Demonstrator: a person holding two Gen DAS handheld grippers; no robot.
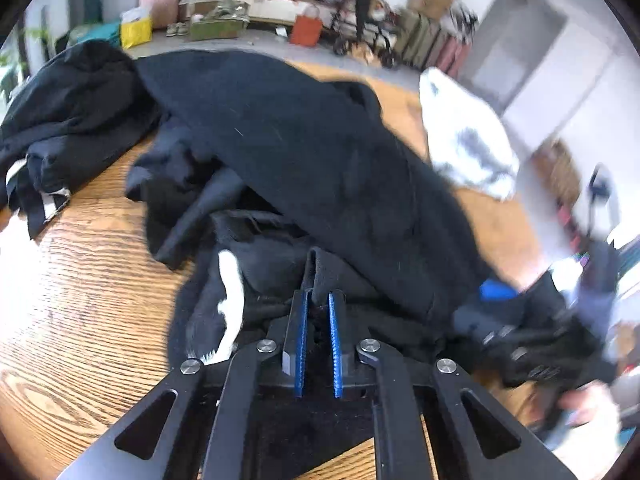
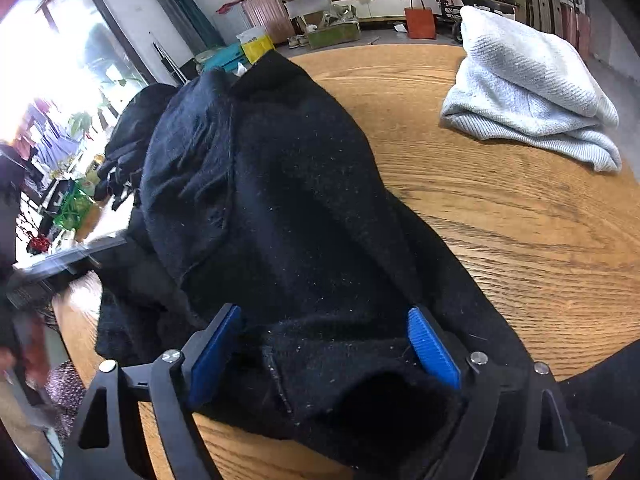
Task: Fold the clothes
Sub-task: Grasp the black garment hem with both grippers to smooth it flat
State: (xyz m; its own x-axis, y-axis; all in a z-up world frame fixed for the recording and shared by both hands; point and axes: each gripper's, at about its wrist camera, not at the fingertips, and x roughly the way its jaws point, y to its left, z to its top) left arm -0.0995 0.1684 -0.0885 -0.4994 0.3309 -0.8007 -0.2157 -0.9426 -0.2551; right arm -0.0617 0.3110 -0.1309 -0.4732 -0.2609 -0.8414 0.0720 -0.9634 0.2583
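A large black garment (image 1: 320,152) lies crumpled across the wooden table (image 1: 80,280). My left gripper (image 1: 319,298) is shut on a raised fold of its near edge, the blue pads almost together with cloth pinched between them. A white patch (image 1: 232,292) shows in the fabric just to the left. In the right wrist view the same black garment (image 2: 288,200) fills the middle. My right gripper (image 2: 324,312) stands wide open over its near hem, a blue pad on each side of the cloth. The right gripper (image 1: 496,292) also appears blurred at the left view's right edge.
A folded light grey sweater (image 2: 528,92) sits at the far right of the table (image 2: 520,240). A second heap of black clothes (image 1: 68,112) lies at the far left. Boxes, bags and shelves line the room's back wall.
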